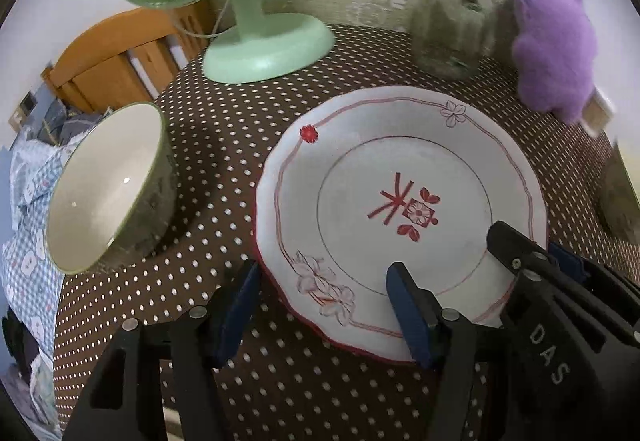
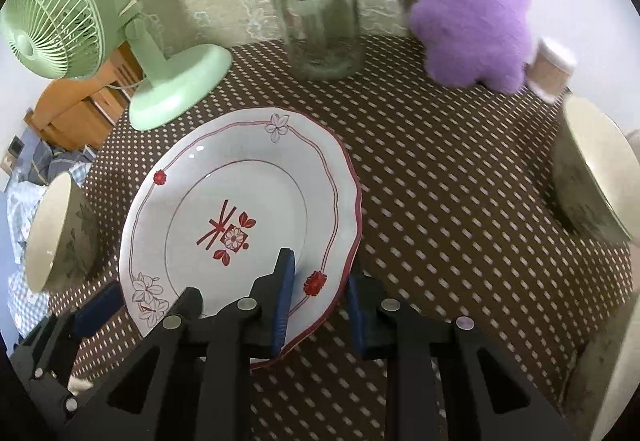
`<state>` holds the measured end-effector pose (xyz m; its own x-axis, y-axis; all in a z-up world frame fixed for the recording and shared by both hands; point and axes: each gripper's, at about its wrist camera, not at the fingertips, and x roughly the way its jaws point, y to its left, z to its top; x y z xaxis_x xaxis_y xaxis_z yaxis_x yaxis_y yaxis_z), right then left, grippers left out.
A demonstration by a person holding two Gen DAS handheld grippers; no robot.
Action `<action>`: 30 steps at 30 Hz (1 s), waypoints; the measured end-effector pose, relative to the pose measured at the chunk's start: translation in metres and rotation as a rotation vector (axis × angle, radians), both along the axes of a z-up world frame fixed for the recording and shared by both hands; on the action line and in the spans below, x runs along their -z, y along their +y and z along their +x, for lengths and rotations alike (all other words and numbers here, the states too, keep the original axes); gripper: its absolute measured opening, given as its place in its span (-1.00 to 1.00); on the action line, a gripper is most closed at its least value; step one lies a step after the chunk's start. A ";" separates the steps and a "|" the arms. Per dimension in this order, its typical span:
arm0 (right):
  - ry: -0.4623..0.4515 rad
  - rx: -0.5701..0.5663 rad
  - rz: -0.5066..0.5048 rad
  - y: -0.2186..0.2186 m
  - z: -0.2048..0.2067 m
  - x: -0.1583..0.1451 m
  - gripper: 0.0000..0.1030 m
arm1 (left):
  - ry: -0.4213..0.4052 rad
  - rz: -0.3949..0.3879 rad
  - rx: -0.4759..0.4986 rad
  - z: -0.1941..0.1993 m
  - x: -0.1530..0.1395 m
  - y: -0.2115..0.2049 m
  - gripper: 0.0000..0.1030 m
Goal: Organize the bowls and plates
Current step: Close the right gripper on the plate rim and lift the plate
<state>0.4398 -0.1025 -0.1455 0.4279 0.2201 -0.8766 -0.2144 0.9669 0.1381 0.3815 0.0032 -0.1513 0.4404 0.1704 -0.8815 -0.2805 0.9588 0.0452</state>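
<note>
A white plate [image 1: 400,169] [image 2: 224,193] with red markings lies on the dotted brown tablecloth [image 2: 440,201]. My right gripper [image 2: 318,305] [image 1: 536,257] is shut on the plate's right rim, one pad on top and one outside under the edge. My left gripper [image 1: 326,309] stands open astride the near left rim, one finger over the plate and one over the cloth. One of its blue pads [image 2: 98,307] shows in the right wrist view. A green-rimmed bowl [image 1: 108,189] [image 2: 56,233] stands left of the plate. A second bowl [image 2: 592,177] stands at the right edge.
A green table fan [image 1: 260,45] [image 2: 168,89], a glass jar with a black lid [image 2: 316,13] [image 1: 456,25], a purple plush toy [image 2: 472,9] [image 1: 552,37] and a small white-lidded container [image 2: 552,69] line the back. Left of the table's edge lies blue bedding [image 1: 28,177].
</note>
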 end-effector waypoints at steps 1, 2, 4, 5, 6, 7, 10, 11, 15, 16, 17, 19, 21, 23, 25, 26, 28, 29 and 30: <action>0.008 0.010 0.000 -0.007 -0.003 0.000 -0.48 | 0.003 0.002 0.014 -0.002 0.000 -0.003 0.29; 0.018 0.021 0.000 -0.014 -0.007 0.000 -0.48 | 0.006 0.005 0.027 -0.004 -0.001 -0.008 0.29; 0.035 0.044 0.000 -0.027 -0.014 0.000 -0.48 | 0.011 0.012 0.058 -0.009 -0.001 -0.015 0.29; 0.039 0.053 -0.003 -0.032 -0.018 -0.001 -0.48 | 0.010 0.013 0.071 -0.011 -0.002 -0.018 0.29; 0.045 0.063 -0.005 -0.039 -0.022 -0.001 -0.48 | 0.011 0.014 0.080 -0.013 -0.002 -0.020 0.29; 0.051 0.072 -0.004 -0.043 -0.025 -0.001 -0.48 | 0.015 0.014 0.089 -0.014 -0.002 -0.022 0.29; 0.076 0.106 0.000 -0.061 -0.035 0.000 -0.48 | 0.018 0.015 0.113 -0.016 -0.001 -0.026 0.29; 0.083 0.115 0.003 -0.064 -0.036 0.001 -0.48 | 0.018 0.017 0.121 -0.015 0.000 -0.027 0.29; 0.102 0.140 0.011 -0.069 -0.034 0.007 -0.45 | 0.019 0.018 0.133 -0.008 0.004 -0.026 0.29; 0.099 0.144 0.004 -0.070 -0.035 0.007 -0.45 | 0.018 0.017 0.133 -0.005 0.004 -0.025 0.29; 0.093 0.150 -0.012 -0.069 -0.035 0.007 -0.44 | 0.015 0.014 0.134 -0.003 0.004 -0.023 0.29; 0.080 0.158 -0.034 -0.067 -0.032 0.007 -0.42 | 0.013 0.012 0.135 0.002 0.005 -0.021 0.29; 0.067 0.165 -0.057 -0.063 -0.028 0.009 -0.39 | 0.012 0.007 0.134 0.006 0.007 -0.019 0.29; 0.061 0.167 -0.074 -0.062 -0.022 0.009 -0.34 | 0.013 0.000 0.134 0.012 0.008 -0.015 0.29; 0.059 0.170 -0.080 -0.060 -0.017 0.011 -0.27 | 0.013 -0.005 0.136 0.015 0.010 -0.012 0.29; 0.054 0.171 -0.083 -0.059 -0.014 0.011 -0.24 | 0.010 -0.010 0.137 0.017 0.010 -0.012 0.29; 0.046 0.172 -0.088 -0.057 -0.006 0.012 -0.15 | 0.005 -0.014 0.143 0.021 0.010 -0.012 0.28; 0.043 0.173 -0.088 -0.057 -0.002 0.013 -0.14 | 0.003 -0.016 0.149 0.023 0.010 -0.012 0.25; 0.040 0.174 -0.088 -0.056 -0.001 0.013 -0.11 | 0.000 -0.019 0.154 0.025 0.010 -0.012 0.24</action>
<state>0.4392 -0.1587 -0.1584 0.4170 0.0676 -0.9064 -0.0394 0.9976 0.0563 0.4065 -0.0092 -0.1615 0.4603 0.0839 -0.8838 -0.1296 0.9912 0.0265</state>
